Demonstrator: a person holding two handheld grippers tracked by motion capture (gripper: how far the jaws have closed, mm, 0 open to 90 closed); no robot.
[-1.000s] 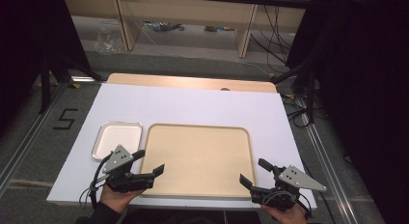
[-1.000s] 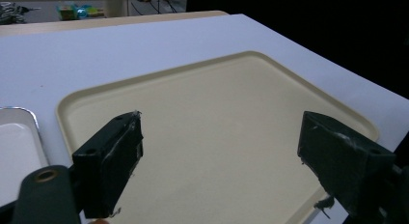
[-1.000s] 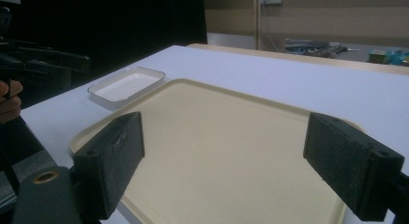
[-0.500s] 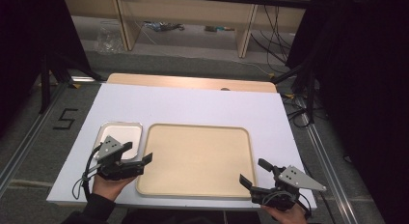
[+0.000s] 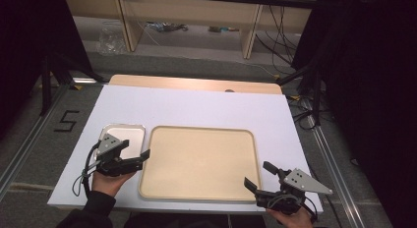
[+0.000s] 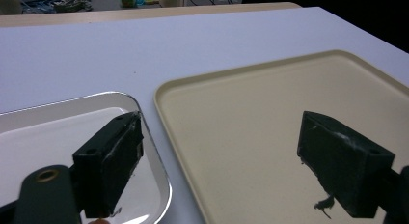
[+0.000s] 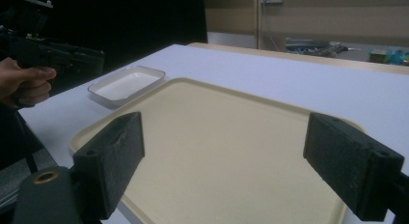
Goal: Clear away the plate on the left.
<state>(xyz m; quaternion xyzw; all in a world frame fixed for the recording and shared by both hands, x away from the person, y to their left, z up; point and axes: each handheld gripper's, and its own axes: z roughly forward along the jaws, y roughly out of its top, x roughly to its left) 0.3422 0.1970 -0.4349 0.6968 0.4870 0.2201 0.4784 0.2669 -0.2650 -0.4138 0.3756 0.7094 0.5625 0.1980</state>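
Observation:
A large empty beige tray (image 5: 199, 161) lies in the middle of the white table (image 5: 196, 107). A small, empty white metal tray (image 5: 129, 132) sits just left of it. My left gripper (image 5: 136, 149) is open and hovers over the seam between the two trays. In the left gripper view my left gripper (image 6: 224, 161) has one jaw over the small tray (image 6: 43, 137) and the other over the beige tray (image 6: 270, 103). My right gripper (image 5: 258, 175) is open at the beige tray's near right corner. In the right gripper view, my right gripper (image 7: 231, 161) holds nothing above the tray (image 7: 217, 132).
The right gripper view shows the small tray (image 7: 126, 84) beyond the beige one, and the other hand (image 7: 24, 84) with its gripper (image 7: 62, 55) at far left. A wooden strip (image 5: 196, 84) borders the table's far edge. Shelving and cables stand on the floor behind.
My left gripper has moved away from the table's near edge and slightly left, reaching the small tray's corner. The right gripper has stayed put.

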